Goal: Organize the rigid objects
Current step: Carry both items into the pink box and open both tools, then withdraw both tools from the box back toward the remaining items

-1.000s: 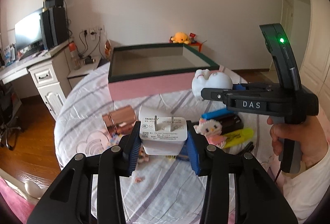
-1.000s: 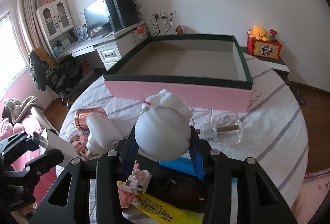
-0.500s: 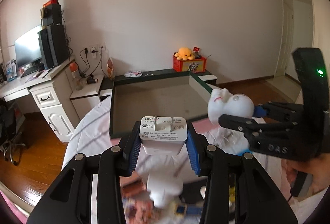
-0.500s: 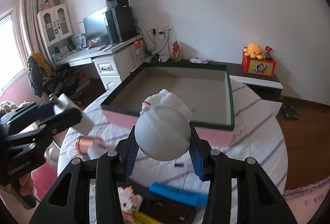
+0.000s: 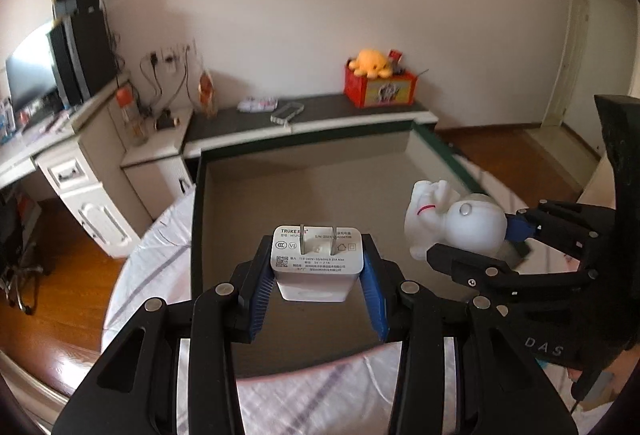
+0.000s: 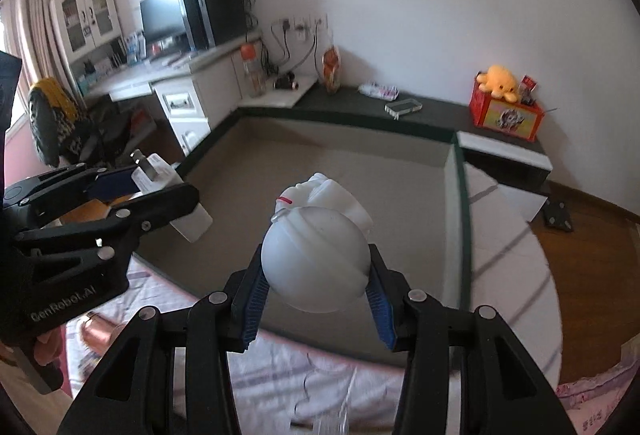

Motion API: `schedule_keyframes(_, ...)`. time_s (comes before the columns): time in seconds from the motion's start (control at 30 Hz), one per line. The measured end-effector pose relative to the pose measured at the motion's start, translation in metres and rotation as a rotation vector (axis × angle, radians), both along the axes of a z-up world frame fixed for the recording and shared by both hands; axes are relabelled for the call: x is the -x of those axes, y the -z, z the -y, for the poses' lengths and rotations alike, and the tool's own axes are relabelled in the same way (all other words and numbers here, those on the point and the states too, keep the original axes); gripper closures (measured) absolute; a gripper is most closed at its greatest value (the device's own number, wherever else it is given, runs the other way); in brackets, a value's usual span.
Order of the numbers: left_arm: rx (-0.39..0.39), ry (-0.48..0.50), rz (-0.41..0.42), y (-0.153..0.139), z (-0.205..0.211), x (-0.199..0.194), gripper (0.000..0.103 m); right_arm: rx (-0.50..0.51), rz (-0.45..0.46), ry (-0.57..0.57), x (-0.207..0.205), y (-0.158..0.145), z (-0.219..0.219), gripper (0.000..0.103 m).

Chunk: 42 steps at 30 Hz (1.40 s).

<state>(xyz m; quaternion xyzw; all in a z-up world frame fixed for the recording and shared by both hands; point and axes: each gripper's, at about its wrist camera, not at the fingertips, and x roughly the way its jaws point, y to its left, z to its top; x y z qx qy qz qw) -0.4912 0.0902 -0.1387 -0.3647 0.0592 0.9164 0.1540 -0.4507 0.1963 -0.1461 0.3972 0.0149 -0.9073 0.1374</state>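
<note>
My left gripper (image 5: 317,275) is shut on a white plug charger (image 5: 317,263), prongs up, held above the open box (image 5: 224,219). It also shows in the right wrist view (image 6: 120,191) with the charger (image 6: 176,195). My right gripper (image 6: 316,283) is shut on a white round-headed figurine (image 6: 316,255), also above the box (image 6: 400,195). In the left wrist view the figurine (image 5: 452,223) and right gripper (image 5: 508,235) are at the right. The box has a dark green rim, a pink outside and a bare brown floor.
The box stands on a round table with a striped white cloth (image 5: 304,403). A copper-coloured cylinder (image 6: 96,333) lies on the cloth at lower left. Behind are a low dark bench (image 5: 320,115) with a red box and orange plush, and a white desk (image 5: 80,171).
Both grippers have risen from the cluttered table and moved forward over the box, each still holding its object. The loose items on the cloth have dropped out of view.
</note>
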Motion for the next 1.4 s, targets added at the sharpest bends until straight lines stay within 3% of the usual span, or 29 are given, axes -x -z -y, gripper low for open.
schedule_keyframes(0.2, 0.034, -0.03, 0.109, 0.037, 0.0, 0.031, 0.062, -0.045, 0.085, -0.022, 0.029, 0.022, 0.014, 0.056)
schedule_keyframes(0.4, 0.042, -0.069, 0.138, 0.05, 0.004, 0.035, 0.061, -0.056, 0.12, -0.01, 0.032, 0.032, 0.019, 0.055)
schedule_keyframes(0.47, 0.054, -0.089, 0.103, 0.043, 0.008, 0.03, 0.052, -0.055, 0.106, 0.002, 0.029, 0.029, 0.019, 0.049)
schedule_keyframes(0.53, 0.053, -0.111, 0.073, 0.035, 0.013, 0.023, 0.028, -0.032, 0.087, 0.027, 0.024, 0.021, 0.014, 0.04)
schedule_keyframes(0.57, 0.047, -0.123, 0.054, 0.03, 0.02, 0.021, 0.022, -0.024, 0.077, 0.039, 0.021, 0.016, 0.012, 0.037)
schedule_keyframes(0.63, 0.02, -0.139, 0.019, 0.018, 0.029, 0.009, 0.007, -0.01, 0.041, 0.058, 0.01, 0.003, 0.006, 0.025)
schedule_keyframes(0.73, -0.017, -0.178, -0.061, -0.004, 0.045, -0.021, 0.0, -0.001, -0.014, 0.081, -0.009, -0.017, 0.001, 0.024)
schedule_keyframes(0.97, -0.029, -0.213, -0.182, -0.039, 0.065, -0.102, 0.0, 0.027, -0.168, 0.084, -0.088, -0.065, 0.003, 0.017)
schedule_keyframes(1.07, -0.049, -0.206, -0.233, -0.052, 0.071, -0.141, 0.0, 0.026, -0.233, 0.093, -0.124, -0.079, 0.009, 0.008)
schedule_keyframes(1.1, -0.052, -0.203, -0.248, -0.055, 0.071, -0.152, 0.0, 0.024, -0.252, 0.092, -0.135, -0.082, 0.01, 0.0)
schedule_keyframes(1.23, -0.068, -0.185, -0.293, -0.063, 0.077, -0.204, 0.0, 0.017, -0.33, 0.082, -0.188, -0.095, 0.015, 0.0)
schedule_keyframes(1.4, -0.071, -0.2, -0.329, -0.064, 0.082, -0.256, 0.0, 0.002, -0.361, 0.114, -0.235, -0.096, 0.017, 0.0)
